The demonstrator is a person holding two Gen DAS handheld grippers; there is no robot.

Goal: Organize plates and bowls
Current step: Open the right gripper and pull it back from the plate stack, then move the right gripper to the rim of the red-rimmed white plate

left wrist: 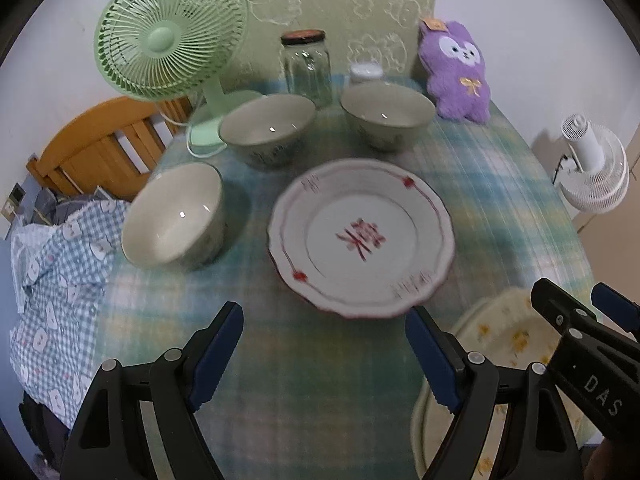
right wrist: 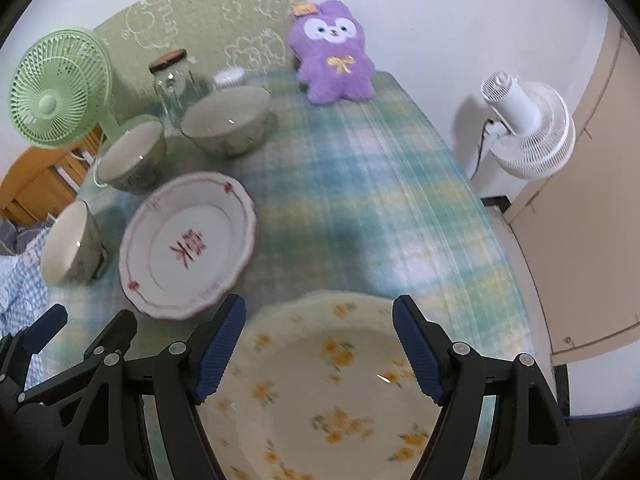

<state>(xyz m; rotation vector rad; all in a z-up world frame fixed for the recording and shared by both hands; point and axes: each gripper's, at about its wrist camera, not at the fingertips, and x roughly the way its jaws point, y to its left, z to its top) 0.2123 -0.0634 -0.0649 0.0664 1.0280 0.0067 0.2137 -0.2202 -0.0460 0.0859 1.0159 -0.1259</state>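
A white plate with red markings (left wrist: 362,236) (right wrist: 188,246) lies in the middle of the plaid table. Three grey-green bowls stand around it: one at the left (left wrist: 174,216) (right wrist: 70,242), one behind it (left wrist: 268,130) (right wrist: 132,156), one further right (left wrist: 388,114) (right wrist: 228,120). A cream plate with yellow flowers (left wrist: 504,332) (right wrist: 340,392) lies near the front edge. My left gripper (left wrist: 324,354) is open and empty, just in front of the red-marked plate. My right gripper (right wrist: 316,350) is open above the flowered plate, holding nothing; it also shows in the left wrist view (left wrist: 580,308).
A green desk fan (left wrist: 172,32) (right wrist: 60,88), a glass jar (left wrist: 306,66) (right wrist: 174,82) and a purple plush toy (left wrist: 458,70) (right wrist: 336,50) stand along the back. A white floor fan (right wrist: 528,128) stands right of the table. A wooden chair (left wrist: 104,144) and checked cloth (left wrist: 56,280) are at the left.
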